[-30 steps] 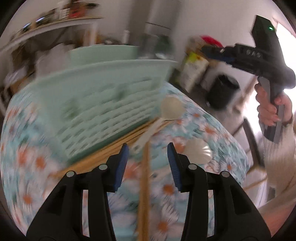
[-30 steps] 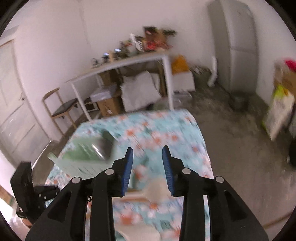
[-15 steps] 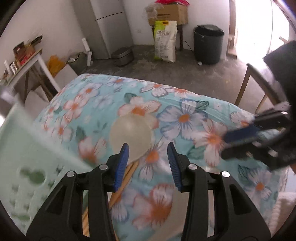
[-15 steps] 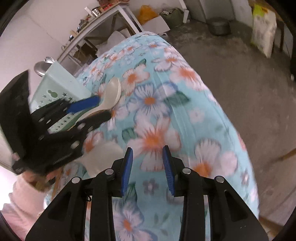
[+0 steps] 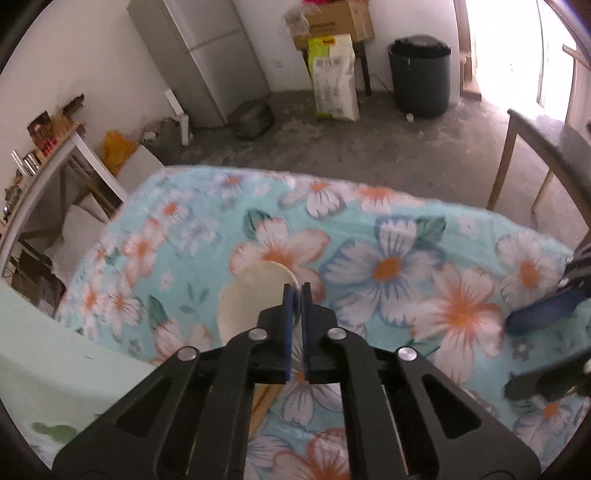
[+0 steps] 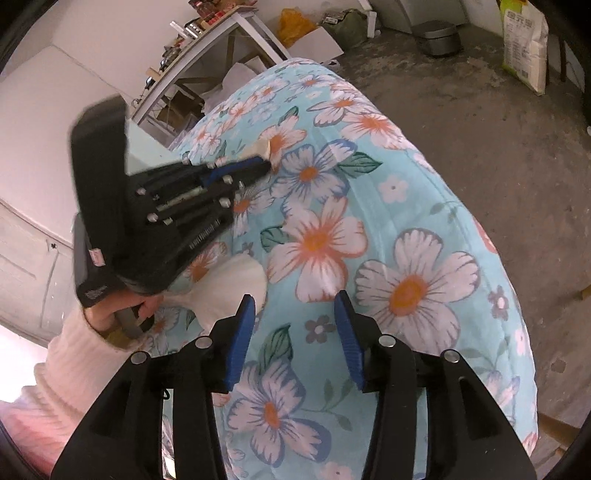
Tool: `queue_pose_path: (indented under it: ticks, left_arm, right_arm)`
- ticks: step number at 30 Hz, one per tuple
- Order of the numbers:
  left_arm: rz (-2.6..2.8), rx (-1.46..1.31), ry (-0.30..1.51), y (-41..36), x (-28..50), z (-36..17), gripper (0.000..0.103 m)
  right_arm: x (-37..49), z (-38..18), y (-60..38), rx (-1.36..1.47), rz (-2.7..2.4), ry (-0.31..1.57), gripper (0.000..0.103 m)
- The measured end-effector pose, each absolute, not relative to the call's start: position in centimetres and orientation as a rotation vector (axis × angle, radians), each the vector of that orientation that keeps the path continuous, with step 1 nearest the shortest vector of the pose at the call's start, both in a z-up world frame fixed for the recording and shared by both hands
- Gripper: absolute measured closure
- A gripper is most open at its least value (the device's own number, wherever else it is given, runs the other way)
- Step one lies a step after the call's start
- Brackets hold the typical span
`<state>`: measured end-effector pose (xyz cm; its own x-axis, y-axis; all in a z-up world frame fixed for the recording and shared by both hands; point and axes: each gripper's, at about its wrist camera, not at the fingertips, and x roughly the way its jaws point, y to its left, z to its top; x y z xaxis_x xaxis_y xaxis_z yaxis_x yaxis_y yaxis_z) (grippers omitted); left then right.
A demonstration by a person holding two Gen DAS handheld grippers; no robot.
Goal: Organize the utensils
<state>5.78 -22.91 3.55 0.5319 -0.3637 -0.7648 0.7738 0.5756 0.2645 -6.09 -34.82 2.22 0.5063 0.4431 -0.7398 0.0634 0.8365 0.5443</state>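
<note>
Two grippers over floral counter: left gripper fingers pinch cream spoon bowl rim. Right gripper fingers spread, opening, nothing between; second cream spoon beside.

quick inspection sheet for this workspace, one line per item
surface: floral tablecloth over the table, bare at the far end
job's things: cream spoon with its bowl rim between the left pads; a second cream spoon lies left of the right tool; mint utensil basket at the near left
clutter: nothing seen on the cloth
grippers: left tool shut on the spoon's rim; right tool opening, nothing between its pads
cables: nothing seen
surroundings: fridge, black bin, sack, pot on the floor, side table, wooden chair
</note>
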Motion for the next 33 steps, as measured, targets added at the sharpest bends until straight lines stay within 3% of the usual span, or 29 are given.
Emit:
queue_pose_path:
  ticks: [10, 16, 18, 20, 22, 33]
  left_arm:
    - [-0.785, 0.466, 0.675, -20.3, 4.9, 9.7, 0.101]
    - [-0.768, 0.398, 0.657, -18.4, 4.0, 11.3, 0.101]
    - [-0.762, 0.387, 0.648, -18.0, 3.9, 11.6, 0.101]
    - [-0.756, 0.379, 0.641, -17.7, 3.8, 11.8, 0.101]
    - [-0.757, 0.368, 0.637, -17.4, 3.8, 12.1, 0.101]
    - [-0.741, 0.325, 0.578, -15.1, 2.6, 14.6, 0.101]
  right_arm:
    - [-3.9, 1.6, -33.5, 0.568, 0.360, 1.009, 0.050]
    - [-2.4, 1.2, -31.2, 0.604, 0.481, 1.018, 0.050]
    - [-2.2, 1.0, -30.3, 0.617, 0.519, 1.032, 0.055]
    - [-2.2, 0.7, -30.0, 0.631, 0.512, 1.039, 0.070]
    - [-2.3, 0.1, -29.9, 0.678, 0.529, 1.065, 0.098]
    - [-5.4, 3.0, -32.5, 0.789, 0.471, 0.941, 0.103]
